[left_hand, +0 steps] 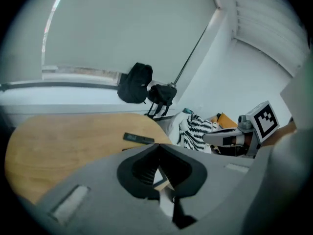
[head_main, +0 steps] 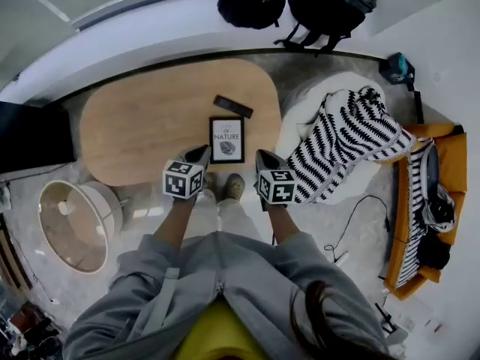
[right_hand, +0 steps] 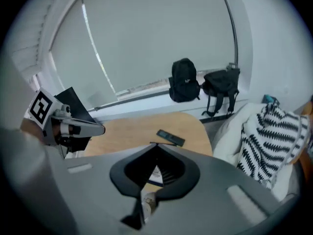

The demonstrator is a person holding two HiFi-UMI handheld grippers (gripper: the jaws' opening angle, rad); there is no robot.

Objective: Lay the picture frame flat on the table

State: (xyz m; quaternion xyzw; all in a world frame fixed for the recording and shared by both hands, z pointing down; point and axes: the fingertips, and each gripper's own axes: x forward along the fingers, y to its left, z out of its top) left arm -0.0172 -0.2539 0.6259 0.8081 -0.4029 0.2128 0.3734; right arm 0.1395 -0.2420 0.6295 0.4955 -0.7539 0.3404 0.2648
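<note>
The picture frame (head_main: 227, 139), black-edged with a white print, sits at the near edge of the oval wooden table (head_main: 142, 122). From above I cannot tell whether it stands or lies flat. My left gripper (head_main: 202, 154) is just left of its lower corner, my right gripper (head_main: 263, 157) just right of it. Both are shut and empty, apart from the frame. In the left gripper view the shut jaws (left_hand: 157, 148) hide most of the frame (left_hand: 159, 181). The right gripper view likewise shows the gripper (right_hand: 157, 147) shut, with a sliver of the frame (right_hand: 155, 173) behind it.
A black remote (head_main: 233, 106) lies on the table behind the frame. A striped blanket (head_main: 352, 137) covers a white seat to the right, with an orange sofa (head_main: 450, 201) beyond. A round lamp shade (head_main: 75, 223) is at the left. Two black backpacks (head_main: 289, 6) lean on the far wall.
</note>
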